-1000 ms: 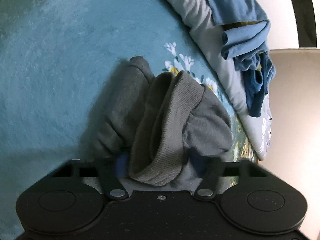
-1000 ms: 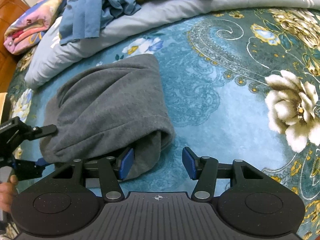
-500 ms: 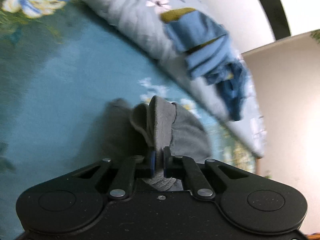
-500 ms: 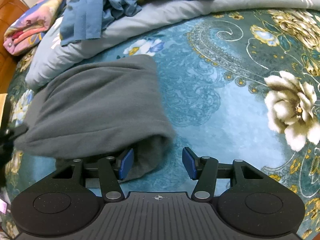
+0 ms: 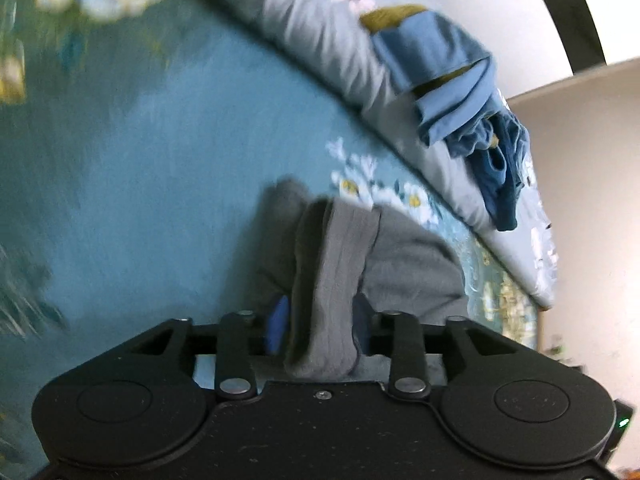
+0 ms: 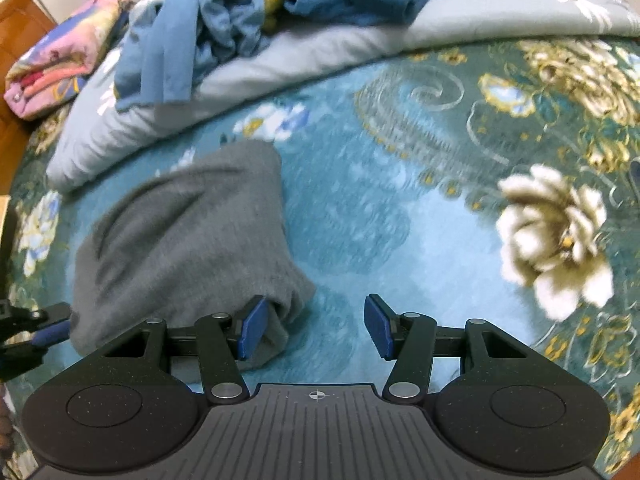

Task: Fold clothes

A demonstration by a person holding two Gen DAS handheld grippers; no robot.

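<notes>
Had ribbed hem of grey garment (image 5: 408,268) standing upright btwn jaws of L gripper (image 5: 320,324), which had just been opening, pads apart & not clearly pressing; R gripper (image 6: 314,328) held spread w/ only bed btwn, its left pad just beside garment's near corner. Beyond lay pale quilt (image 6: 280,64) piled w/ blue clothes (image 6: 224,28), pink folded bundle (image 6: 60,64) far left. Looked bunched & doubled over, soft knit, on teal floral bed cover (image 6: 400,220).
</notes>
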